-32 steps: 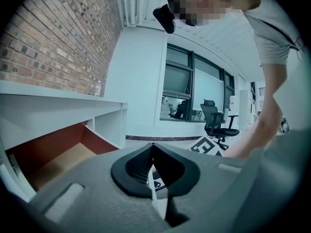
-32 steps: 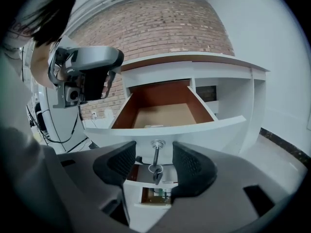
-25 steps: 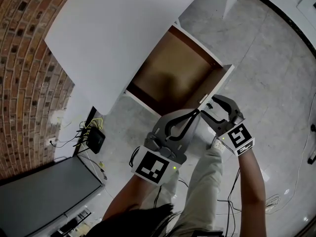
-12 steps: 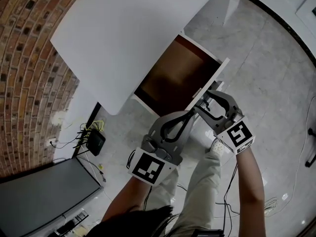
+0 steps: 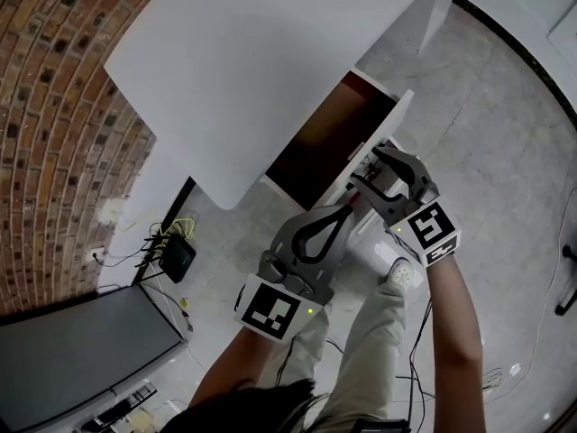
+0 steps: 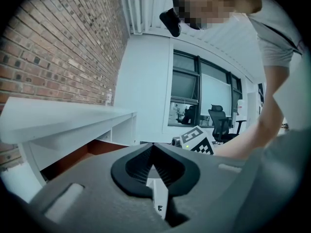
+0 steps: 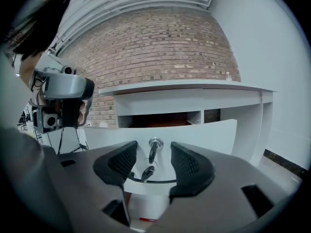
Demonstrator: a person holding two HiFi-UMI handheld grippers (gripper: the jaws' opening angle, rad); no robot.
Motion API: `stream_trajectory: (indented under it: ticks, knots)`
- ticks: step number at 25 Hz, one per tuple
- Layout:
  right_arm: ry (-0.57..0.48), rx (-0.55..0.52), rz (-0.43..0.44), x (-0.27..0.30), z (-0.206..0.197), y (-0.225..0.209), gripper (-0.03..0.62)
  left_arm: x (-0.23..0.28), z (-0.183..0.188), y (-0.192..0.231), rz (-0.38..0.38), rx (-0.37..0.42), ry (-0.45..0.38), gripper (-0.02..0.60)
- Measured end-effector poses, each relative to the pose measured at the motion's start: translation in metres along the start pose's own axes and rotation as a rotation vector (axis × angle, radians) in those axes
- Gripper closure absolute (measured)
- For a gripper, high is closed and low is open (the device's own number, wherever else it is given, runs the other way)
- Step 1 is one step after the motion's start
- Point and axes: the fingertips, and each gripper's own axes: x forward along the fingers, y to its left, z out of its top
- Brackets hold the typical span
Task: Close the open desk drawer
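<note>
The white desk (image 5: 261,61) has a drawer (image 5: 323,138) with a brown inside, still partly out; its white front (image 5: 386,138) faces me. My right gripper (image 5: 371,166) is at that front, open, its jaws on either side of the key (image 7: 154,145) in the drawer's lock, pads clear of it. A second key on a ring (image 7: 146,172) hangs below. In the right gripper view the front (image 7: 194,132) fills the space ahead of the right gripper (image 7: 154,161). My left gripper (image 5: 351,205) is shut and empty, its tips (image 6: 153,147) by the front's lower left part.
A brick wall (image 5: 54,124) runs along the left. A black box with cables (image 5: 174,258) lies on the marble floor, beside a dark grey cabinet (image 5: 81,350). My leg and shoe (image 5: 399,273) are under the grippers. An office chair (image 6: 221,125) stands farther off.
The drawer has slid further in under the desk top, so less of its brown inside shows. Both grippers have moved forward with its front, the right one more.
</note>
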Motion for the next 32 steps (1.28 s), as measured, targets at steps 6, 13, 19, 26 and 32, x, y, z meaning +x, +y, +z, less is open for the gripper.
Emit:
stream_trajectory:
  ticks: [6,13,19,26,32]
  knots:
    - [0.003,-0.005,0.0,0.018,0.006,-0.002,0.372,-0.009,-0.008,0.014,0.03,-0.027,0.005,0.577]
    - [-0.017,0.0,-0.007,0.04,0.013,0.0,0.372,-0.016,-0.015,0.028,0.047,-0.029,0.01,0.577]
    - [-0.028,-0.007,-0.006,0.072,0.022,-0.003,0.372,-0.017,-0.025,0.042,0.068,-0.041,0.024,0.577]
    - [-0.016,-0.004,0.012,0.101,0.032,-0.008,0.372,-0.01,-0.032,0.058,0.082,-0.054,0.036,0.577]
    - [-0.046,-0.001,0.01,0.119,0.04,-0.008,0.372,-0.005,-0.044,0.075,0.131,-0.08,0.053,0.577]
